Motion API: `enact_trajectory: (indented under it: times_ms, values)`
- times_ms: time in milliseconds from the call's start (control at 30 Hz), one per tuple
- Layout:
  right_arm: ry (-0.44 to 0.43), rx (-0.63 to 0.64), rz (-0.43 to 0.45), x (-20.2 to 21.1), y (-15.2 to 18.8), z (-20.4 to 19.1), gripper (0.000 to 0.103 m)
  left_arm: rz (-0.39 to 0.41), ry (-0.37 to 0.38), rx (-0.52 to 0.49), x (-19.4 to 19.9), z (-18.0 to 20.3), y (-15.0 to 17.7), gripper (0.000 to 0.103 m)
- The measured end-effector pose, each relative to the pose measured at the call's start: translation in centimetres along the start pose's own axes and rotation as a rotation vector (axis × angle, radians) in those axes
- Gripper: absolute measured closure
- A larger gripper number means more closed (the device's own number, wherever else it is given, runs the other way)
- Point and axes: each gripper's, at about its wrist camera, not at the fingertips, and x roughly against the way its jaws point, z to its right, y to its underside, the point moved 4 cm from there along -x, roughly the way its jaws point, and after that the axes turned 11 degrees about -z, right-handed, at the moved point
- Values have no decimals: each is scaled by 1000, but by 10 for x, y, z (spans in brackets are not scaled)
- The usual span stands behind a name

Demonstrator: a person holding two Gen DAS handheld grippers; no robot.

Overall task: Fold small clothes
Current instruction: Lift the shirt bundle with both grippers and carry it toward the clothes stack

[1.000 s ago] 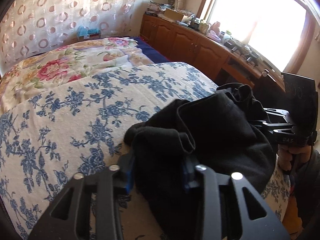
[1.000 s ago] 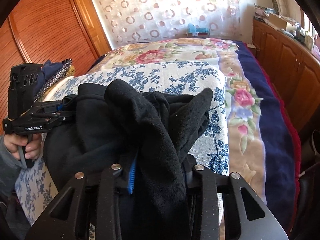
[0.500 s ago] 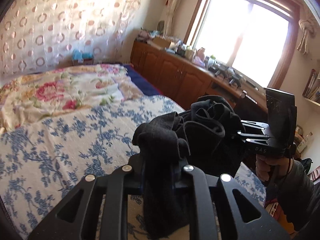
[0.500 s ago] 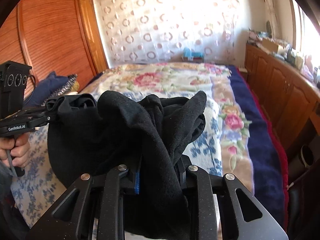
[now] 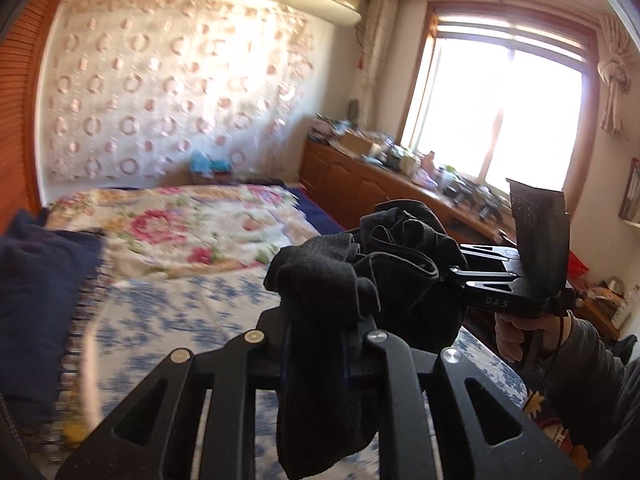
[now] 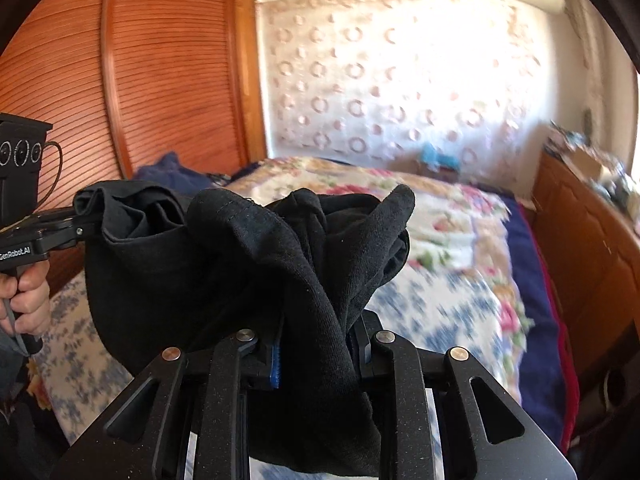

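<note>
Readable lettering: "GenRobot.AI" on the side of the left gripper (image 6: 86, 226), seen from the right wrist; "DAS" on the right gripper (image 5: 450, 276), seen from the left wrist. One black garment (image 6: 256, 264), a soft matte knit with a stitched hem, hangs bunched in folds above the bed (image 5: 192, 304), slung between the two grippers. The left fingers are closed on one gathered edge of it, the right fingers on another; the fabric sags between them and drapes below each grip. Bedding beneath: one blue-floral sheet (image 6: 448, 312), beyond it one pink-floral cover (image 5: 180, 228). One dark blue pillow (image 5: 36, 280) lies at the bed's edge.
</note>
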Motion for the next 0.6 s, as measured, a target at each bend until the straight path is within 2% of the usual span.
enact_trajectory:
  times_ms: [267,367,400,600]
  values:
    - [-81,156,48,-31,-71,-73,81,84,-146,70,65,-68,2,89]
    - [-116,236,74,-48,-111,-112,81,118,-194,98,86,-94,4,89]
    - [-116,236,74,-48,-111,-112,81,130,-209,111,94,-104,4,89]
    - [-145,335,91,-72,-162,-160,82,182,-270,170,115,-151,11,89]
